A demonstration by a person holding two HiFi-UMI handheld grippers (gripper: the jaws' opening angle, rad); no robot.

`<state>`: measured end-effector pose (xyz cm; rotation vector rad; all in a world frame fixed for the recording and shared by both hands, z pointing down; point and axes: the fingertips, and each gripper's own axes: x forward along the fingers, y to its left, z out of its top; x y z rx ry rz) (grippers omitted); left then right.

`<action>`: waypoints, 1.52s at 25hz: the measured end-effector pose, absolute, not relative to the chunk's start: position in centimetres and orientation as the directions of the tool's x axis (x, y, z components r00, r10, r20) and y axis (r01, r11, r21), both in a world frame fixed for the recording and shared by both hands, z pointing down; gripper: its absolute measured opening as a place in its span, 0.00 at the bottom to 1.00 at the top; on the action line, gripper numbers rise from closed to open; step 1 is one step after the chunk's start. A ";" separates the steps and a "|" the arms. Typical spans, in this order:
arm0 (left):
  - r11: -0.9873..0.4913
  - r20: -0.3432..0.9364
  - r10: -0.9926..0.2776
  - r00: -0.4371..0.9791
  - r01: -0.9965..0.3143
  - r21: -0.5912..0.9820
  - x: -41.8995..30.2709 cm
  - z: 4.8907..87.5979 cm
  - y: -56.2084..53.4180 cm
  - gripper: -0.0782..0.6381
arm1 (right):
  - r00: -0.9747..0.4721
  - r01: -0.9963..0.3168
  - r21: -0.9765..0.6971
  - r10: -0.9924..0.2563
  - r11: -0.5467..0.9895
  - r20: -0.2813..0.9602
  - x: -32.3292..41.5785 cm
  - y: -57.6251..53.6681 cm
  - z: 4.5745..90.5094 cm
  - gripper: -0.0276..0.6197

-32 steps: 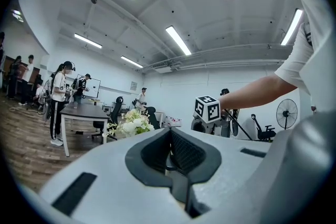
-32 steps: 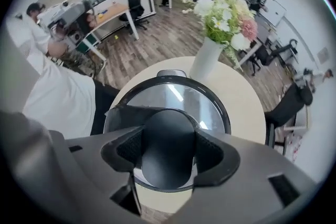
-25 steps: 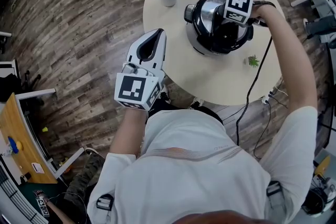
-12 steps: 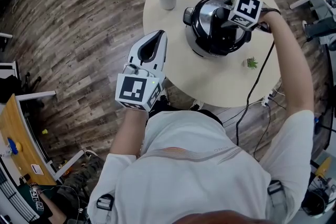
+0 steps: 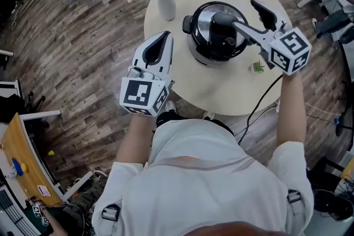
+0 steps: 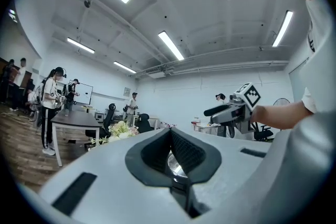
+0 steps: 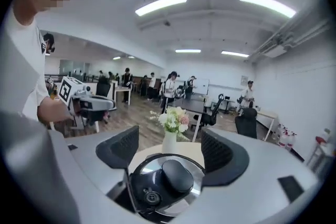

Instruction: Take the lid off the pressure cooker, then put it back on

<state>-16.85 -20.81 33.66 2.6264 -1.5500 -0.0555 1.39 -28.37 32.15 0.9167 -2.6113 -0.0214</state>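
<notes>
Lid sits on the cooker, upper centre. My right gripper, jaws just opened, holds nothing; left gripper closed, empty. Any grip should straddle the knob.

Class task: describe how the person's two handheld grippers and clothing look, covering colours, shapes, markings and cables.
The left gripper and right gripper both have pale grey, rounded shells, with dark ribbed pads lining the jaws. Each carries a white cube printed with black square markers. A thin black cable trails below the right one. The person wears a white short-sleeved shirt.
</notes>
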 end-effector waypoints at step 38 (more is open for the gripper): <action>-0.578 0.039 -0.815 0.578 -0.816 0.012 -7.9 32.4 -17.0 0.12 | -0.339 -0.941 -0.037 -0.940 0.338 0.028 13.1 -15.5 29.0 0.04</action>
